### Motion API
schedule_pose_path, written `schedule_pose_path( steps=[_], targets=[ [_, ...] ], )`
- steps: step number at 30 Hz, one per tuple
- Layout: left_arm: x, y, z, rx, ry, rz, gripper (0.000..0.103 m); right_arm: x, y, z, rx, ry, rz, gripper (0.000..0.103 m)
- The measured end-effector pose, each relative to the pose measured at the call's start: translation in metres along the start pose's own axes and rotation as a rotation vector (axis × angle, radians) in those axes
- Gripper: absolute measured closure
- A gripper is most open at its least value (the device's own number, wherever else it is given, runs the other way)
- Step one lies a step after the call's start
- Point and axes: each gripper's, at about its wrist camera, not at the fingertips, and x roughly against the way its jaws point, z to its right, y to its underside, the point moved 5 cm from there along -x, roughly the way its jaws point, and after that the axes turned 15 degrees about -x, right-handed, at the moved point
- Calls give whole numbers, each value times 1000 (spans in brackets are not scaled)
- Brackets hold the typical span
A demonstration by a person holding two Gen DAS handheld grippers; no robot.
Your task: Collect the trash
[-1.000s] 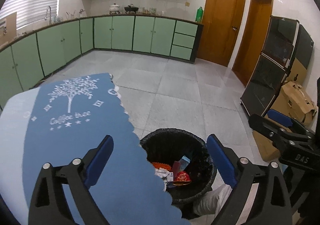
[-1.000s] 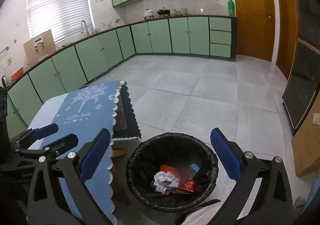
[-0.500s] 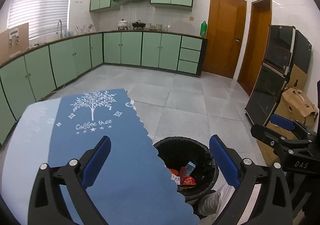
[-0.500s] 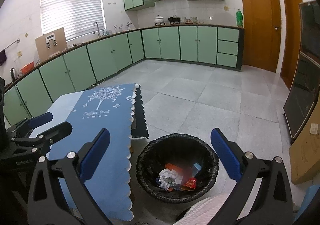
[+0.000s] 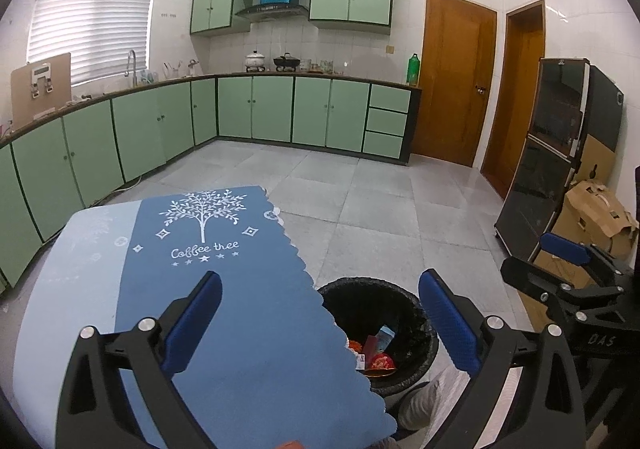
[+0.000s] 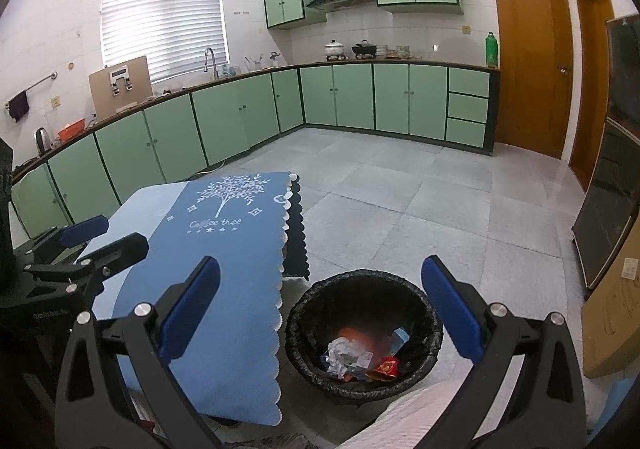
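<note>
A black-lined trash bin [image 6: 428,313] stands on the floor beside the table; it also shows in the left wrist view [image 5: 404,301]. It holds crumpled white paper [image 6: 340,355], a red wrapper [image 6: 386,367] and other scraps. My left gripper [image 5: 320,323] is open and empty over the table's blue cloth [image 5: 224,249]. My right gripper [image 6: 320,307] is open and empty above the bin and the cloth's edge [image 6: 240,221]. Each gripper also shows in the other's view, the right one [image 5: 568,269] and the left one [image 6: 92,245].
Green cabinets [image 6: 360,97] run along the far walls. Wooden doors [image 5: 452,81] are at the back right. A dark glass cabinet [image 5: 556,153] and cardboard boxes [image 5: 596,217] stand at the right. Grey floor tiles [image 6: 420,189] lie beyond the bin.
Both grippers have risen and tilted up, so the bin sits lower and smaller in view and more of the kitchen shows. Both stay open and empty.
</note>
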Motion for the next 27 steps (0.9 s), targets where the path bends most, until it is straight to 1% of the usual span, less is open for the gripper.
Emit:
schedule_pose_path(
  steps=[15,27],
  targets=[
    [12,2,4,-6,-14,12,6,14,4,-6,19,-13,19,5],
    [15,3,4,-6,-12,19,6,16,4,-11,30,-19,21,5]
  ],
)
